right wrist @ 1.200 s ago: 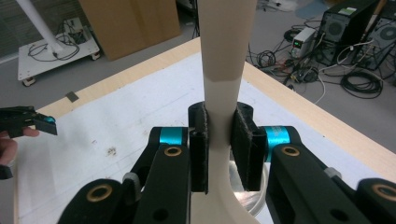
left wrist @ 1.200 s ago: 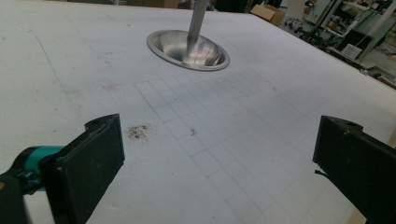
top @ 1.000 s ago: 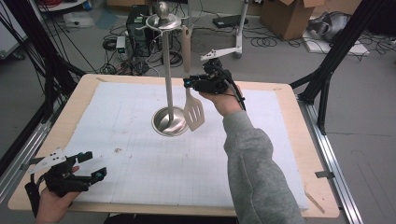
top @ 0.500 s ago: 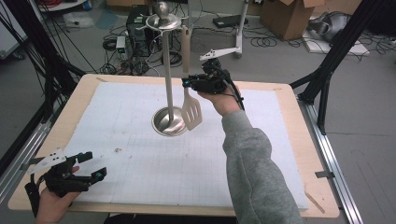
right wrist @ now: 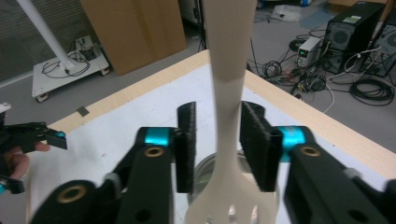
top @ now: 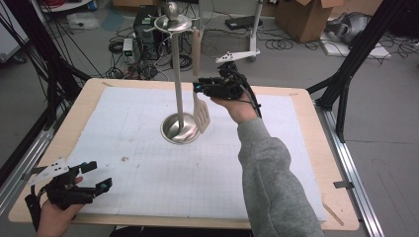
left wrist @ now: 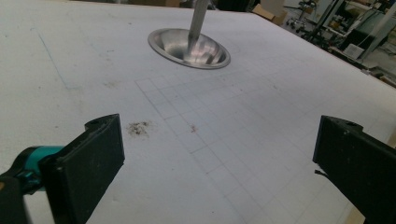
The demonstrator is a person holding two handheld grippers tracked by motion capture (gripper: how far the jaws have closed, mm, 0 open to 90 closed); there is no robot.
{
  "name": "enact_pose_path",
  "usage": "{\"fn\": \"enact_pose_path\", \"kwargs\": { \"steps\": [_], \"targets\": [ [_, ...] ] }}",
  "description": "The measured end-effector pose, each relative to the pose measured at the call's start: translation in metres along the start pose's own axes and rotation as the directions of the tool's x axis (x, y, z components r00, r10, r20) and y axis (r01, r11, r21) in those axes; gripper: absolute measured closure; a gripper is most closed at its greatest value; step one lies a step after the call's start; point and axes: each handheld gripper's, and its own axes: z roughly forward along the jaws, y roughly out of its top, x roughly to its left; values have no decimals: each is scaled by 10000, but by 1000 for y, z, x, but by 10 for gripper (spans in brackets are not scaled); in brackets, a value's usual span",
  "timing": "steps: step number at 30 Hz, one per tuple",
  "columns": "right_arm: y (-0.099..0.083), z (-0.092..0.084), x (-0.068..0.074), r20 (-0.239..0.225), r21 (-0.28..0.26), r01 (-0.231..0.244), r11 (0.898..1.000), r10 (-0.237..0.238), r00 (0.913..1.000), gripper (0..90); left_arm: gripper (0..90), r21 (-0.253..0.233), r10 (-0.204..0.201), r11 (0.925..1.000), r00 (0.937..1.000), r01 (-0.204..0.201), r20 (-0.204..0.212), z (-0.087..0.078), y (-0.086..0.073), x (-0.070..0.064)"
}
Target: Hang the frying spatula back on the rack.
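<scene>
Right claw (right wrist: 217,149) sits up at the neck of the cream slotted spatula (top: 201,111), its two black pads standing on either side of the handle with a gap showing at each; its jaws have just been opening, so the grip is released with the spatula between them. The spatula hangs from the top ring of a metal stand (top: 178,89), its blade down beside the stand's round dish-shaped base.

Left claw (top: 101,185) rests low at the near left corner of the bench (top: 89,94), jaws spread wide and empty, pointing across the surface toward the stand.

A white gridded mat (top: 148,173) covers most of the wooden bench; it carries faint pencil-like lines and a small dark smudge (left wrist: 138,127) near the left claw.

Beyond the far edge, the grey floor holds tangled black cables, a computer tower (right wrist: 357,30), cardboard boxes (top: 304,17) and a white wheeled base (right wrist: 67,70). Black frame posts stand on both sides.
</scene>
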Motion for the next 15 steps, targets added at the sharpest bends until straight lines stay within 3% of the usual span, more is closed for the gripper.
{"fn": "enact_pose_path", "kwargs": {
  "steps": [6, 9, 13, 15],
  "targets": [
    [-6, -5, 0, -9, -148, -223, 9996, 223, 9998, 484, 25, 41, 15, 10000, 10000, -15, 14, 1, 0, 0],
    [-11, -4, -3, 27, 205, -342, 9992, 342, 9994, 422, 25, 17, -25, 10000, 10000, 25, -12, 1, 0, 0],
    [-16, -4, -1, -83, 336, -424, 9985, 427, 9991, 263, 24, 0, -64, 10000, 10000, 64, -16, 0, 0, 1],
    [-17, -7, 2, 153, 176, -376, 9991, 373, 9992, 182, 25, 6, -64, 10000, 10000, 64, -6, 1, 0, 0]
  ]
}}
